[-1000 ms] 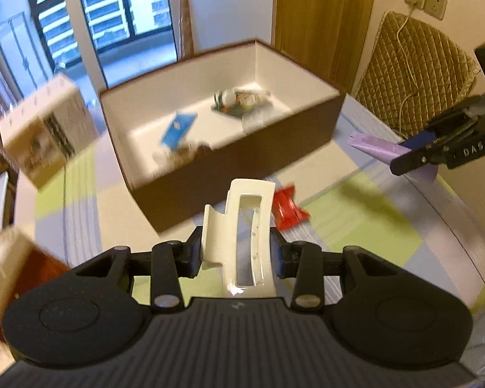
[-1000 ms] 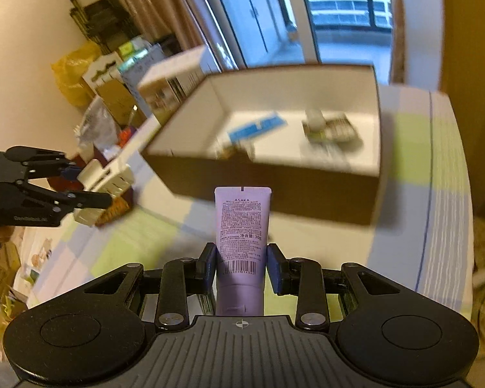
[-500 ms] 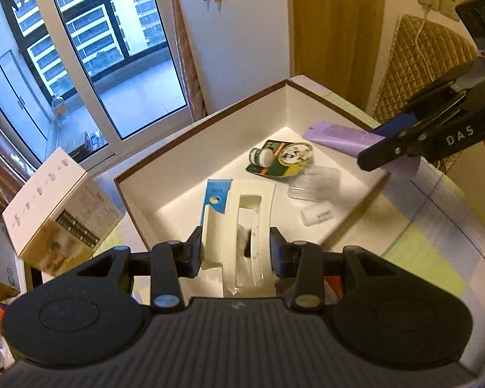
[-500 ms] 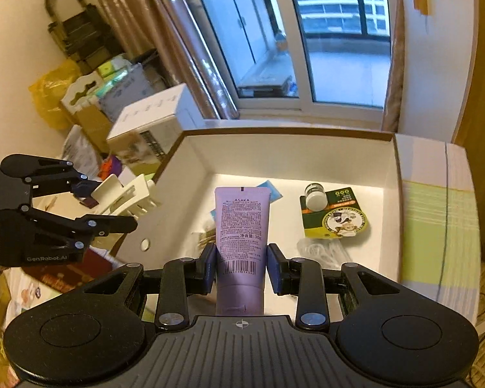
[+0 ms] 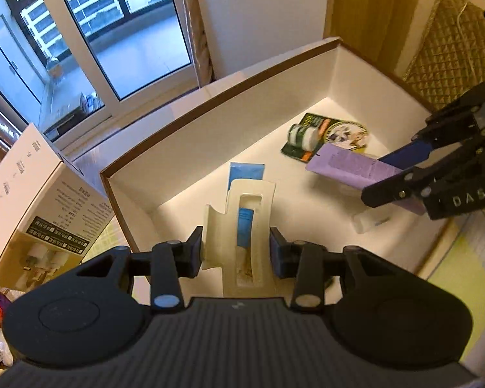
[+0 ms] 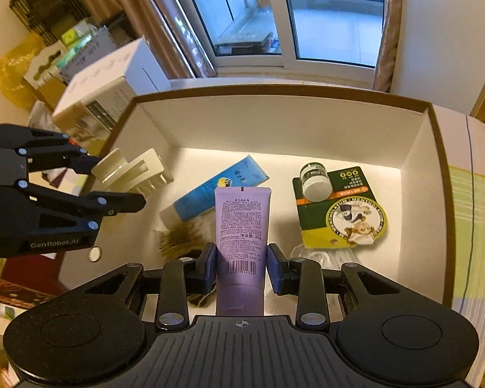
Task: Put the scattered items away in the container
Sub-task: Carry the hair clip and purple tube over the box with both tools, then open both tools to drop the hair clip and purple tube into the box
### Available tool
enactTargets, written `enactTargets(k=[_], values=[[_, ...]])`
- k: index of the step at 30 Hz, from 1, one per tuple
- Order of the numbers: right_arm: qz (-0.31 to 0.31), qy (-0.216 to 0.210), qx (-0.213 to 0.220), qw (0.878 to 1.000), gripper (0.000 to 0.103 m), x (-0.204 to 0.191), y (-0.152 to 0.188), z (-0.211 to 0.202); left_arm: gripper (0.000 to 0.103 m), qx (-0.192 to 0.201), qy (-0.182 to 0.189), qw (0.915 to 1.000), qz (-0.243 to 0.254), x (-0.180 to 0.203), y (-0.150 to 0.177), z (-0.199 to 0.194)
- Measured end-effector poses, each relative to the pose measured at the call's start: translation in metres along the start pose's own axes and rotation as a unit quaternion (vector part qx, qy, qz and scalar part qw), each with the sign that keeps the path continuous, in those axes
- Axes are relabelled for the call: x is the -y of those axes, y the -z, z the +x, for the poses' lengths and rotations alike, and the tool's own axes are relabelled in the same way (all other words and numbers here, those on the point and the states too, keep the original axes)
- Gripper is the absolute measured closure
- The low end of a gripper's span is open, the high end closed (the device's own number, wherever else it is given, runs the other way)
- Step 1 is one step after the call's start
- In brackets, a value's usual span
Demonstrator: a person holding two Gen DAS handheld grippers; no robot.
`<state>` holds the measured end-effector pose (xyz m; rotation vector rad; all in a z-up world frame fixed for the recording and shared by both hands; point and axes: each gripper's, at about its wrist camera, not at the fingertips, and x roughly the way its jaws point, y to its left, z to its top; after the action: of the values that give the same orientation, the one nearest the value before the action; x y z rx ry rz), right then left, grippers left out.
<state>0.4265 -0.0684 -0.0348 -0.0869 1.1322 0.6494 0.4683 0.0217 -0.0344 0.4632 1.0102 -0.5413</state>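
My left gripper (image 5: 236, 252) is shut on a cream hair claw clip (image 5: 242, 226) and holds it over the left part of the open brown box with white inside (image 5: 229, 97). My right gripper (image 6: 241, 266) is shut on a purple tube (image 6: 242, 226) and holds it above the box floor (image 6: 414, 174). The right gripper with the tube shows at the right of the left wrist view (image 5: 404, 174). The left gripper with the clip shows at the left of the right wrist view (image 6: 113, 184). In the box lie a blue sachet (image 6: 223, 184), a small jar on a green card (image 6: 339, 207) and a clear packet (image 5: 371, 220).
A white product carton (image 5: 38, 200) stands just left of the box. Clutter with a yellow bag (image 6: 13, 71) lies beyond it. A window (image 6: 307, 13) is behind the box. The striped green and lilac cloth (image 6: 475, 226) shows to the right of the box.
Both grippers have moved forward from in front of the box to over its inside, each still holding its item. The two grippers have come closer together.
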Motion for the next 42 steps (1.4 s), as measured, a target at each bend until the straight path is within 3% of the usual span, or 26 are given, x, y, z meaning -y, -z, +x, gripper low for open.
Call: enactTargets(k=[19, 31, 38, 39, 42], values=[[0.004, 0.036, -0.041, 0.998, 0.068, 0.011, -0.018, 0.064, 0.068, -0.049, -0.023, 0.9982, 0.026, -0.019, -0.021, 0.073], [-0.008, 0.051, -0.039, 0.998, 0.067, 0.006, -0.022, 0.077, 0.066, -0.049, -0.068, 0.9953, 0.049, -0.018, -0.027, 0.093], [-0.031, 0.042, -0.036, 0.998, 0.067, 0.004, -0.023, 0.076, 0.063, -0.041, -0.063, 0.9960, 0.048, -0.018, -0.026, 0.090], [-0.036, 0.041, -0.036, 0.998, 0.065, 0.003, -0.023, 0.074, 0.062, -0.040, -0.061, 0.9962, 0.047, -0.018, -0.026, 0.089], [-0.057, 0.046, -0.020, 0.997, 0.024, 0.001, -0.018, 0.064, 0.060, -0.038, -0.061, 0.9965, 0.043, -0.018, -0.025, 0.083]])
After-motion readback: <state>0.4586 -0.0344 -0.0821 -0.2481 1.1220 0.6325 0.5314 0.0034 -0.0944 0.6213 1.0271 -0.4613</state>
